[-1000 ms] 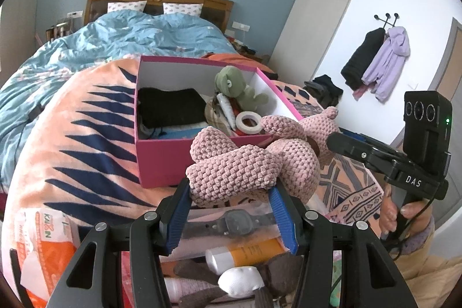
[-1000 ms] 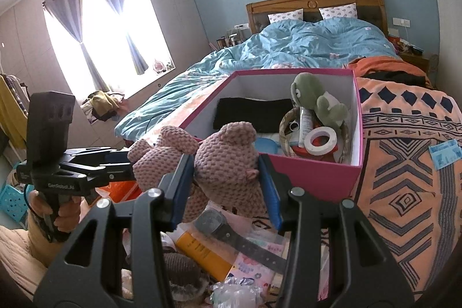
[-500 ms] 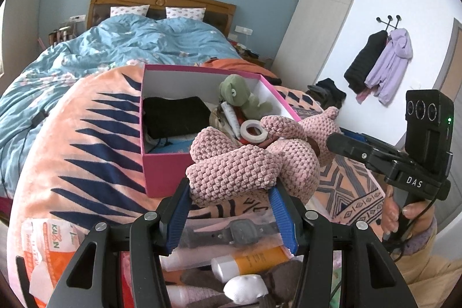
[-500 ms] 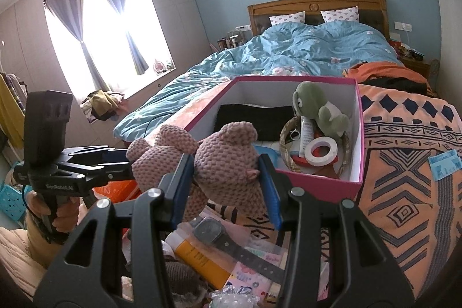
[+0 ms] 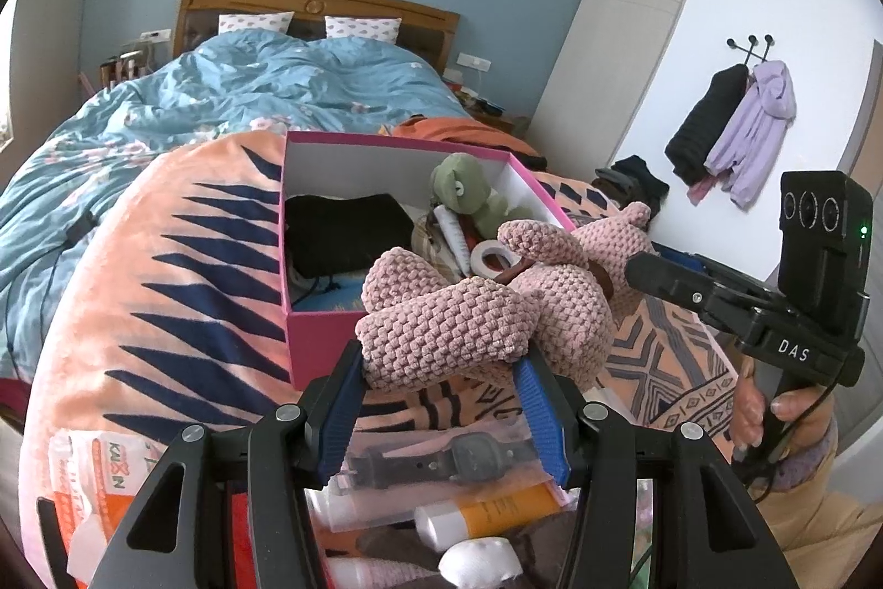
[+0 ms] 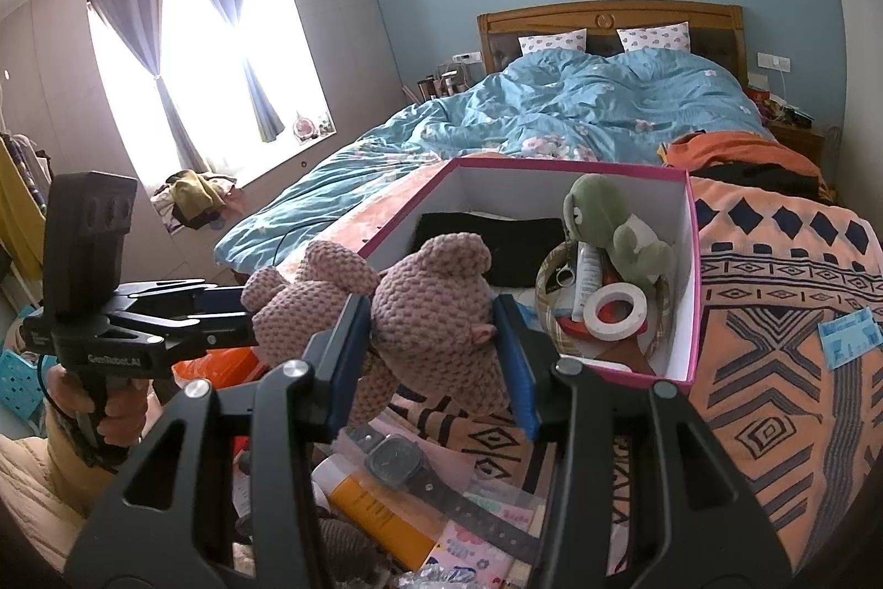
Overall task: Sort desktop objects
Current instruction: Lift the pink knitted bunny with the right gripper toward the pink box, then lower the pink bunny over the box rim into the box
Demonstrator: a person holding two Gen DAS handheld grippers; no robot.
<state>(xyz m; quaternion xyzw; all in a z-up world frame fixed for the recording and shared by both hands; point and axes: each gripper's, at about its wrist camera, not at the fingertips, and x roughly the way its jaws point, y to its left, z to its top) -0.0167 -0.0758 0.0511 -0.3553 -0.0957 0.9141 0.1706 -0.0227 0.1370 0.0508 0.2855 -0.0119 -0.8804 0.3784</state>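
Observation:
Both grippers hold one pink crocheted plush toy [image 5: 474, 318] in the air, just in front of an open pink box [image 5: 309, 346]. My left gripper [image 5: 441, 368] is shut on one end of the toy. My right gripper [image 6: 436, 340] is shut on the other end [image 6: 436, 313]. The box [image 6: 692, 291] holds a green plush frog [image 6: 607, 224], a roll of white tape [image 6: 612, 310], a black cloth [image 5: 342, 230] and a white tube. The toy hangs above the box's near wall.
Below the grippers lies a pile of loose items: a black wristwatch [image 5: 469, 451], an orange tube [image 5: 496, 511], an orange-and-white packet [image 5: 105, 484]. The box stands on an orange patterned blanket [image 6: 783, 340] over a bed with a blue duvet [image 5: 248, 92].
Both grippers have lifted the plush toy and carried it forward toward the box. The pile of items has dropped lower in both views.

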